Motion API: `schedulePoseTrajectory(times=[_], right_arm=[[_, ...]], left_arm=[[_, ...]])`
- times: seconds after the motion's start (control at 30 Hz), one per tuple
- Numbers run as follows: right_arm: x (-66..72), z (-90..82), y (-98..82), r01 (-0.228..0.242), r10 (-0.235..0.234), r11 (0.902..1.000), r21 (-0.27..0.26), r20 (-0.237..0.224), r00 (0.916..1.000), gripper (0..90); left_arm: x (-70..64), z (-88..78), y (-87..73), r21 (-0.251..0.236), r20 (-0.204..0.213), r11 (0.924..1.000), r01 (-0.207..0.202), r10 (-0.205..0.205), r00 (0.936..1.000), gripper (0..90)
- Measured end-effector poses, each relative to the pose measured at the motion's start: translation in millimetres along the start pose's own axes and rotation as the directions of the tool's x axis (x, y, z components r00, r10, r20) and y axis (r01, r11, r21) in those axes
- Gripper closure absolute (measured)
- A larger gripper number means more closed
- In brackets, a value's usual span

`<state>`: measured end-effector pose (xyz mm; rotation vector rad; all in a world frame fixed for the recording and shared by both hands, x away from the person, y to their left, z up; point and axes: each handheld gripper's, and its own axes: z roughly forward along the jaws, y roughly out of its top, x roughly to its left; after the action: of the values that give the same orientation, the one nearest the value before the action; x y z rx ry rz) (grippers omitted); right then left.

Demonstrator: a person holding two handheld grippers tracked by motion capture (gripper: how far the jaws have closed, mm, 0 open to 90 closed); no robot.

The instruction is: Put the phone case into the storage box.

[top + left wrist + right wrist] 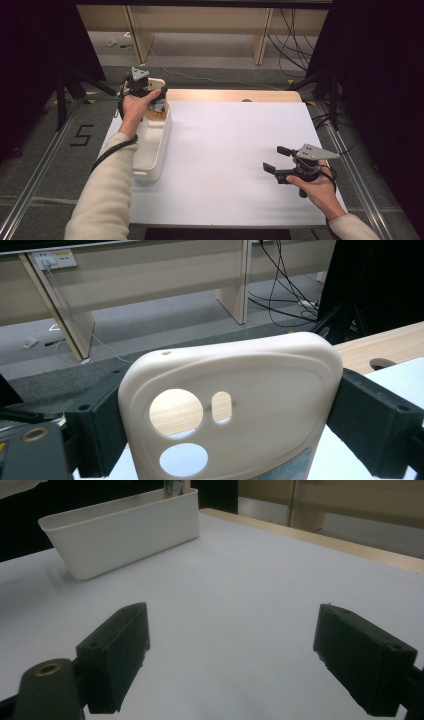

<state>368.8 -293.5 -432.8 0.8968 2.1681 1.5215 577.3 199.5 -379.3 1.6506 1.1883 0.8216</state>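
While the left gripper [150, 89] pinches a cream, soft plastic phone case [230, 405] by its two side edges, its black jaws press on the case from both sides. The case stands upright in the jaws, over the far end of a long white plastic bin [152, 150], and it has round holes cut in it. The bin sits on the left part of a big white sheet [225, 160] that covers the table. A strip of light brown wooden tabletop [235, 95] shows at the far edge. The right gripper [280, 160] hangs just over the white sheet near the right side, well apart from the bin, with its jaws spread wide and nothing between them. Behind the table is a grey floor [210, 55] with black cables [292, 35] and pale wooden furniture legs [262, 35]. Black curtains [380, 75] hang on both sides.
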Motion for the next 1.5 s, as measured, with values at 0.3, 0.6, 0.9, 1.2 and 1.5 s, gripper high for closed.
schedulePoseTrajectory(times=[0.3,0.6,0.9,1.2,1.5], right_arm=[[-0.3,0.0,-0.1,0.001,-0.001,1.0,-0.001,-0.001,1.0,15.7],[-0.2,-0.1,-0.1,0.001,-0.001,1.0,0.0,-0.001,1.0,15.7],[-0.2,0.0,-0.2,0.001,-0.001,1.0,0.001,-0.002,1.0,15.7],[-0.5,0.1,-0.3,0.002,-0.002,1.0,0.002,-0.001,1.0,15.8],[-0.6,0.2,-0.5,0.001,-0.001,1.0,0.0,-0.001,1.0,15.7]], left_arm=[[0.2,2.8,-1.3,0.007,-0.002,1.0,-0.001,0.001,1.0,11.2],[-0.5,4.9,-2.6,0.013,-0.003,0.9999,-0.002,0.002,1.0,11.1],[-1.0,6.9,-5.0,0.025,0.001,0.9996,-0.013,0.013,0.9999,11.1],[-1.3,8.4,-6.9,0.033,0.003,0.9994,-0.013,0.013,0.9999,11.0],[-1.1,9.9,-8.9,0.043,0.004,0.999,-0.013,0.012,0.9999,10.9]])
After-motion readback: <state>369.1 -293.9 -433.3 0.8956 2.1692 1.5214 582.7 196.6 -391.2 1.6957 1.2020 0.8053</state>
